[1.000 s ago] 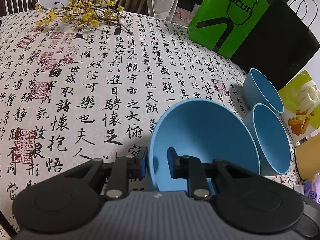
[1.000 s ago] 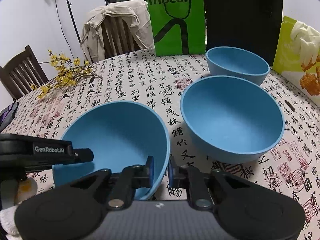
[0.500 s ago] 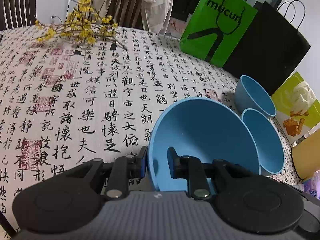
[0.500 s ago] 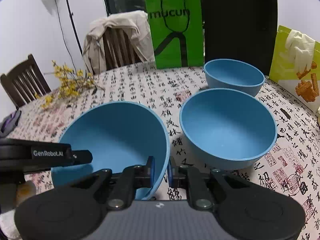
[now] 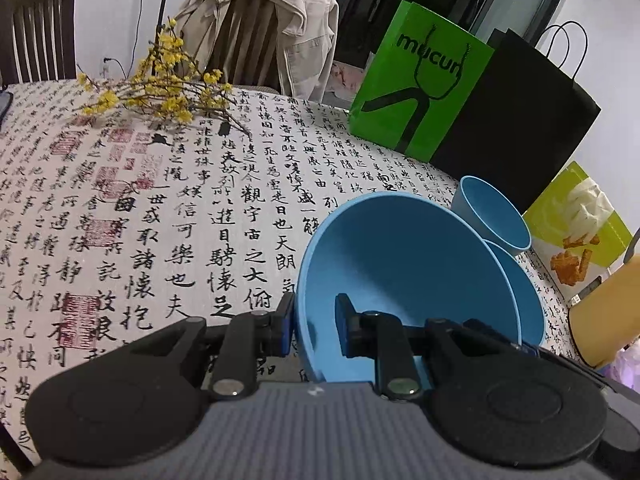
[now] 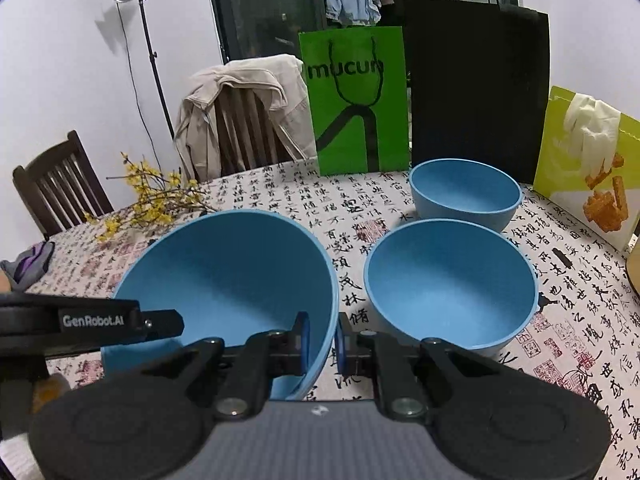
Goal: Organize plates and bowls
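A large blue bowl (image 5: pixel 400 264) (image 6: pixel 232 272) is held by both grippers above the table. My left gripper (image 5: pixel 314 328) is shut on its left rim, one pad outside and one inside. My right gripper (image 6: pixel 322 340) is shut on its right rim. The left gripper's black arm (image 6: pixel 92 320) shows at the left of the right wrist view. A second blue bowl (image 6: pixel 448 284) (image 5: pixel 524 292) stands on the table just right of the held one. A smaller blue bowl (image 6: pixel 466 192) (image 5: pixel 492 212) stands behind it.
The round table has a calligraphy-print cloth (image 5: pixel 160 208). A yellow flower branch (image 5: pixel 160 88) lies at the far left. A green bag (image 6: pixel 354 100), a black bag (image 6: pixel 480 96) and a snack bag (image 6: pixel 588 160) stand along the back. Chairs, one with a beige jacket (image 6: pixel 240 112), stand behind.
Both grippers have lifted the large bowl upward; the table and other bowls now sit lower in both views. The grips on the rim are unchanged.
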Demonstrator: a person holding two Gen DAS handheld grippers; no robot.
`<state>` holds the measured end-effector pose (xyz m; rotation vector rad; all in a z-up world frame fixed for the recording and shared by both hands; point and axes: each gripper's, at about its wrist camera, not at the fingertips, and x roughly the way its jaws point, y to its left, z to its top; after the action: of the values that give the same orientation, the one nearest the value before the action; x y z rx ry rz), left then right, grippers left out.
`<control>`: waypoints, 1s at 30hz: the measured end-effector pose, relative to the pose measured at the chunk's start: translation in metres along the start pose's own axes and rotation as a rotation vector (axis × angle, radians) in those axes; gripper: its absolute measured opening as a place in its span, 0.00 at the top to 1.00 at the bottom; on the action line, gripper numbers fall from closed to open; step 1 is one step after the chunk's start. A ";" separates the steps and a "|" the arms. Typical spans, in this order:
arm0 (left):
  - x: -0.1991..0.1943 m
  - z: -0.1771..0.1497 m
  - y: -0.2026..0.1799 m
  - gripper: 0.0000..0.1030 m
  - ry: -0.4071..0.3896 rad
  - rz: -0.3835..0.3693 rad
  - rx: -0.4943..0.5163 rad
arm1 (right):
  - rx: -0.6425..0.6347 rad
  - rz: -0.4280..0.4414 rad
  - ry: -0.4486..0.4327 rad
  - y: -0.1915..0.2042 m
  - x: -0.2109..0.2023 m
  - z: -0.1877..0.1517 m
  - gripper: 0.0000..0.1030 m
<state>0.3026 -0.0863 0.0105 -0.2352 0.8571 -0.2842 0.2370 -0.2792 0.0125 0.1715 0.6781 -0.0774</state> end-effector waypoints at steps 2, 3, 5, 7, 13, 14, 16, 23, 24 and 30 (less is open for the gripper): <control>-0.005 -0.002 0.001 0.79 -0.005 0.004 0.000 | 0.000 0.014 -0.007 0.001 -0.002 -0.001 0.88; -0.008 -0.002 0.003 0.79 -0.006 0.005 -0.003 | -0.001 0.019 -0.008 0.002 -0.003 -0.001 0.88; -0.012 -0.004 0.006 0.79 -0.009 0.009 -0.007 | -0.002 0.030 -0.011 0.005 -0.004 -0.002 0.88; -0.018 -0.005 0.008 0.79 -0.018 0.016 -0.005 | 0.001 0.039 -0.009 0.007 -0.005 -0.004 0.88; -0.038 -0.011 0.018 0.79 -0.047 0.034 -0.018 | -0.010 0.072 -0.015 0.018 -0.011 -0.010 0.88; -0.041 -0.012 0.019 0.79 -0.053 0.038 -0.020 | -0.013 0.079 -0.015 0.020 -0.012 -0.011 0.88; -0.048 -0.014 0.023 0.79 -0.064 0.044 -0.021 | -0.017 0.089 -0.016 0.025 -0.014 -0.012 0.88; -0.068 -0.023 0.036 0.79 -0.097 0.062 -0.035 | -0.020 0.121 -0.020 0.039 -0.025 -0.019 0.88; -0.070 -0.025 0.039 0.79 -0.100 0.064 -0.035 | -0.017 0.125 -0.018 0.041 -0.027 -0.021 0.88; -0.084 -0.041 0.060 0.79 -0.096 0.081 -0.056 | -0.052 0.149 -0.032 0.061 -0.039 -0.033 0.87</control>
<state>0.2280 -0.0052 0.0254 -0.2637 0.7785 -0.1726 0.1940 -0.2124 0.0205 0.1703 0.6326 0.0806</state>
